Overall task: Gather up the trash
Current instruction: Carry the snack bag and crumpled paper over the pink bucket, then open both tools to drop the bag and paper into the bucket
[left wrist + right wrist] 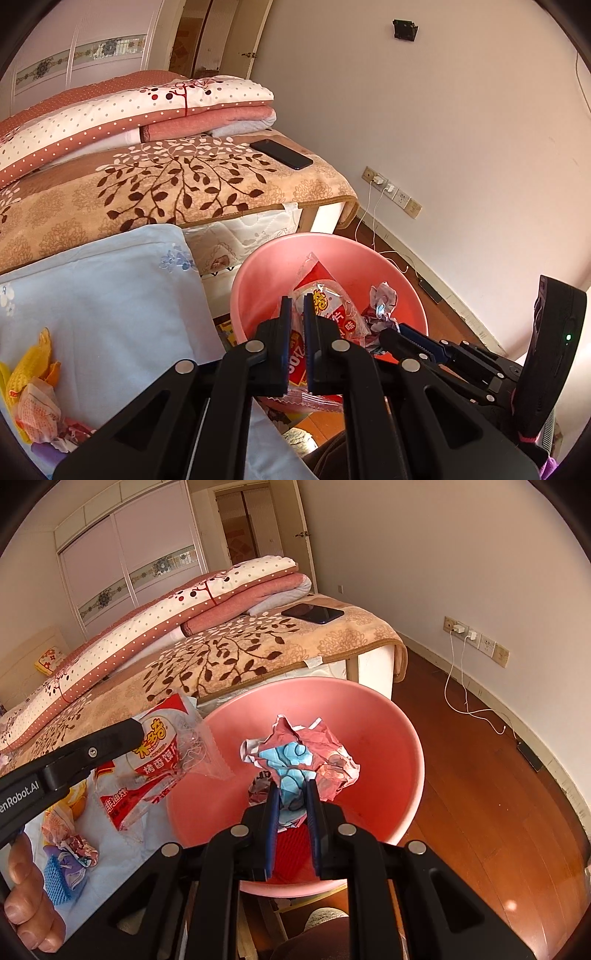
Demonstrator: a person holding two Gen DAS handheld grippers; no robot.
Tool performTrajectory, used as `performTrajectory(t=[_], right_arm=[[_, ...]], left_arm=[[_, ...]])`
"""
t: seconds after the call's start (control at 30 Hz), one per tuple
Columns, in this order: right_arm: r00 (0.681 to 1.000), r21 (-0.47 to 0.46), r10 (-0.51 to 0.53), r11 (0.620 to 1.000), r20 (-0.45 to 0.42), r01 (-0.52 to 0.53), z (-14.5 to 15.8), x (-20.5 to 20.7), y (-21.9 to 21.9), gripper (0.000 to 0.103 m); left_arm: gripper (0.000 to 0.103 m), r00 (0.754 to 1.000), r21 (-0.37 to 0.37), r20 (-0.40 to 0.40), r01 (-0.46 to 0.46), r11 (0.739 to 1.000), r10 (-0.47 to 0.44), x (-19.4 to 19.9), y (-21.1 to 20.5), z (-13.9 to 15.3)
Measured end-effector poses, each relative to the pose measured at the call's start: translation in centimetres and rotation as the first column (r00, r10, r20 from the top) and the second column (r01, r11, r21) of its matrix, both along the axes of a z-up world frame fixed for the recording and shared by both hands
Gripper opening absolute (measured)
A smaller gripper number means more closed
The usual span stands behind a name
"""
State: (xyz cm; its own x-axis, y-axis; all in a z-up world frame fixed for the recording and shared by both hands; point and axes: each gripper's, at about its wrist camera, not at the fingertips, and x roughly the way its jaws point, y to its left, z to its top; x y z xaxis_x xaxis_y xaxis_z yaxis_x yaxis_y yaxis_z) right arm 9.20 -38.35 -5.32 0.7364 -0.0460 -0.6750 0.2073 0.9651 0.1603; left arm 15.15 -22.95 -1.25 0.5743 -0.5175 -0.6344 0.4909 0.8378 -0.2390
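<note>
A pink plastic bin [258,280] [384,716] stands on the floor beside the bed. My left gripper [297,306] is shut on a clear and red snack wrapper [332,306] and holds it over the bin's near rim; the wrapper also shows in the right wrist view [159,753]. My right gripper [291,790] is shut on a crumpled ball of red, white and blue paper [310,749] and holds it above the bin's middle; the ball also shows in the left wrist view [382,306].
A light blue cloth [110,295] [110,834] lies to the left, with more wrappers on it: yellow and white ones [33,387] and a blue net piece [57,878]. A phone [281,154] lies on the bed's brown blanket. Charger cables [465,698] trail on the wooden floor.
</note>
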Motion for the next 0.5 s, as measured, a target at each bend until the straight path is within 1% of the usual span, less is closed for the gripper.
performTrajectory(t=[0.4, 0.43, 0.47, 0.5], right_arm=[[1.000, 0.012, -0.008, 1.000, -0.018, 0.008, -1.2, 0.2, -0.5, 0.014], [1.000, 0.016, -0.008, 1.000, -0.017, 0.008, -1.2, 0.2, -0.6, 0.014], [1.000, 0.017, -0.007, 1.000, -0.016, 0.008, -1.2, 0.1, -0.6, 0.014], [1.000, 0.017, -0.008, 1.000, -0.016, 0.008, -1.3, 0.2, -0.6, 0.014]], left_arm=[[0.006, 1.000, 0.046, -0.015, -0.018, 0.999, 0.018, 1.5, -1.9, -1.7], [0.008, 1.000, 0.051, -0.022, -0.016, 0.999, 0.017, 1.6, -2.0, -1.8], [0.015, 0.999, 0.054, -0.029, -0.015, 0.998, 0.016, 1.7, -2.0, -1.9], [0.021, 0.999, 0.051, -0.033, -0.015, 0.999, 0.016, 1.7, -2.0, -1.9]])
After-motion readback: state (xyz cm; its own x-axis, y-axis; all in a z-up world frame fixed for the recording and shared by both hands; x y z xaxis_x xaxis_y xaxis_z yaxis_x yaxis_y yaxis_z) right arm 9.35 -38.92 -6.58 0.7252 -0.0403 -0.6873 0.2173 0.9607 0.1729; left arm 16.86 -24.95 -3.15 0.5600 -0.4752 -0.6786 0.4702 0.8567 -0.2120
